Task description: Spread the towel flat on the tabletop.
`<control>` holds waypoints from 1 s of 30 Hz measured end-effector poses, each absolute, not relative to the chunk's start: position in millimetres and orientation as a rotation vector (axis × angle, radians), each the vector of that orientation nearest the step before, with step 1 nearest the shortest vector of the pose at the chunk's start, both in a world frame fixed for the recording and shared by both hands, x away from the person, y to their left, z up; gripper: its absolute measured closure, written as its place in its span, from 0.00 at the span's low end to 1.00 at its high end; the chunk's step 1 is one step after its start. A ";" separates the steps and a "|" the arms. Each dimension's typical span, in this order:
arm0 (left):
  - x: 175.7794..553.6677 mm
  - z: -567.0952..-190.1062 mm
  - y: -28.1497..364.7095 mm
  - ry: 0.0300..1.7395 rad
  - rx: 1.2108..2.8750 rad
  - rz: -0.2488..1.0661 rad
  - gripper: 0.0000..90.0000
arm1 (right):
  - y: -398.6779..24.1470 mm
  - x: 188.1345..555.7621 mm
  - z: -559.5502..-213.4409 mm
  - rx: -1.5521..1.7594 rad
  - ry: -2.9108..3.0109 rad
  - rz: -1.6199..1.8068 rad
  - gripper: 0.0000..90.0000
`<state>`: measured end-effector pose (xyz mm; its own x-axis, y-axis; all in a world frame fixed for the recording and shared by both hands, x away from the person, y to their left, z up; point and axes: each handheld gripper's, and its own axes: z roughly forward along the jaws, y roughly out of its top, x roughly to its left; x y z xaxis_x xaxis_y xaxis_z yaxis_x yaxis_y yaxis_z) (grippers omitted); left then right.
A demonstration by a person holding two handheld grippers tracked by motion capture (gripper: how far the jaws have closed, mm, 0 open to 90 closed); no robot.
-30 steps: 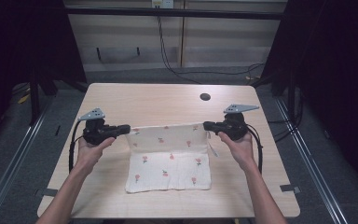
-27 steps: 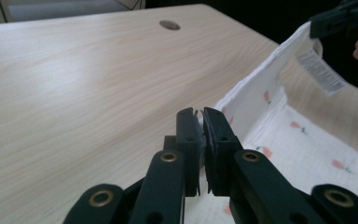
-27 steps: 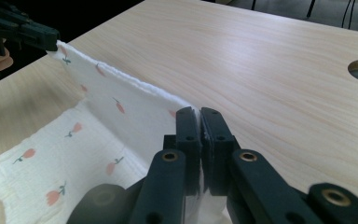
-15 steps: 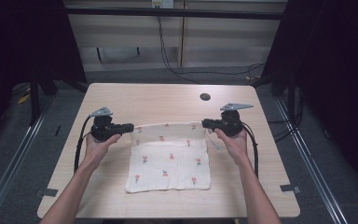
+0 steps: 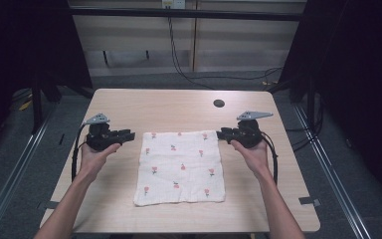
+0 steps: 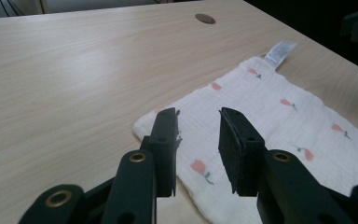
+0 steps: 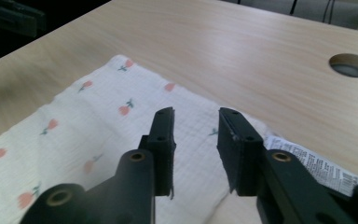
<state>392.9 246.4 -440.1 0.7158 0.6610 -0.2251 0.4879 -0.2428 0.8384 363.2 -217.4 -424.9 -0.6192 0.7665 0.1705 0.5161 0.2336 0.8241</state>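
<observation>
Right gripper view crops the cloth behind its tongs.

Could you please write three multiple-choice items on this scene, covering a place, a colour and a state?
1. Where does the white cotton cloth with small red flowers lie?
A. flat on the light wooden table, between the tools
B. on the floor
C. draped over an arm

2. What colour are the left tool's jaws?
A. white
B. black
C. red

3. How stand the right tool's jaws?
A. shut on the cloth
B. shut, empty
C. open, having just been opening

Answers: 1 A, the high view shows it spread flat; 2 B, both are black; 3 C, a gap shows and nothing is pinched.
</observation>
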 end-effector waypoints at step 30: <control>285.1 -456.7 244.3 0.748 2.051 -0.021 0.67 | -207.5 241.3 -485.2 1.148 2.579 1.181 0.72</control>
